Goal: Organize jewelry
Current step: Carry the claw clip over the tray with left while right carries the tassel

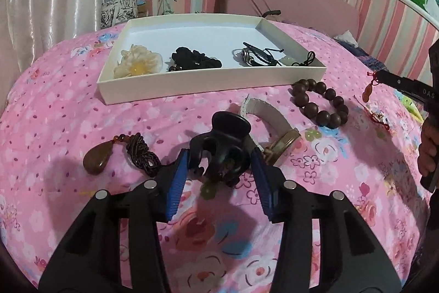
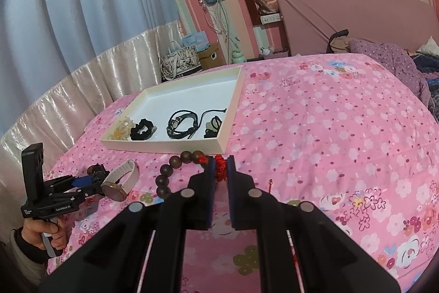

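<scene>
The black hair claw (image 1: 219,147) on the bed (image 1: 68,106) could be squeezed open and slip, since the left gripper (image 1: 219,159) fingers are clamped across its curved body. The right gripper (image 2: 219,169), pitched downward, is closed on a red knotted charm (image 2: 219,166).

Pink flowered bed, pale tray, dark and brown trinkets

The bedspread (image 1: 68,106) is pink with white, red and blue flowers. The tray (image 1: 192,78) is cream outside and white inside, holding a cream-yellow flower clip (image 1: 138,61), a black scrunchie (image 1: 196,59) and a black cord bracelet (image 1: 255,56). On the bedspread lie a black hair claw clip (image 1: 222,147), a dark brown bead bracelet (image 1: 321,103), a white-strapped watch (image 1: 271,122), a brown pendant (image 1: 98,158) and a red knotted charm (image 2: 219,166). The left claw (image 1: 221,161) has blue pads on black arms, as does the right claw (image 2: 219,169). Walls show pink and white stripes.
</scene>
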`<state>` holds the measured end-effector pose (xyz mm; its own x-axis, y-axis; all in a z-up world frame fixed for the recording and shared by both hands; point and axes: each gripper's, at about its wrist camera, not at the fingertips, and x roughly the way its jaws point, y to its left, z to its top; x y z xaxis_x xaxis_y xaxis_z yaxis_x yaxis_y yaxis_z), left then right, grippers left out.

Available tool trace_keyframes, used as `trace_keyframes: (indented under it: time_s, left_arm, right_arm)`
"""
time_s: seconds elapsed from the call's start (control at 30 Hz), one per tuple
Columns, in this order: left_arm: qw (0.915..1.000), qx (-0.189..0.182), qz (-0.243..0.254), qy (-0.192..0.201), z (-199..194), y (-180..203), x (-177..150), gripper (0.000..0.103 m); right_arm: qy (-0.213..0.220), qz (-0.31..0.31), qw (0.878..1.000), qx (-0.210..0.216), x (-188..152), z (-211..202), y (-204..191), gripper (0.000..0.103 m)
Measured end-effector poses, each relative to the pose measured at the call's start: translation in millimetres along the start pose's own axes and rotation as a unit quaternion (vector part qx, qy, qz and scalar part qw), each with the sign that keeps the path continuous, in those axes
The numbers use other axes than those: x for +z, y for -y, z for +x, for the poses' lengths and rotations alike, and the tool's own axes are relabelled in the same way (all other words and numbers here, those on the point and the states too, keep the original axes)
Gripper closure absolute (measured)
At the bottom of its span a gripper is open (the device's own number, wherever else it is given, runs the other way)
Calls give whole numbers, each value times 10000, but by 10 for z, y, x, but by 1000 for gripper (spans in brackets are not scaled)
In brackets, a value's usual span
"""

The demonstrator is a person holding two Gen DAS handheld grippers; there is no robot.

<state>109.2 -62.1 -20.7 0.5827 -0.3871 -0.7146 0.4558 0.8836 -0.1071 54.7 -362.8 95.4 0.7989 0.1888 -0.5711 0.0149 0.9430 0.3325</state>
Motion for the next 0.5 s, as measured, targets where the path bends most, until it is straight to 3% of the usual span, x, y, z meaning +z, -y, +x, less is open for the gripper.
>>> trace_keyframes:
  time_s: [0.27,0.5]
  left_arm:
    - [9988,102,-96,477,-308,-110,134,58]
    - [9939,253,-214,1054,-549,-300,607,58]
  right_arm:
    - [157,-100,9998,98,115,-85,-91,95]
    - [540,-92,9983,182,429,-79,-227,95]
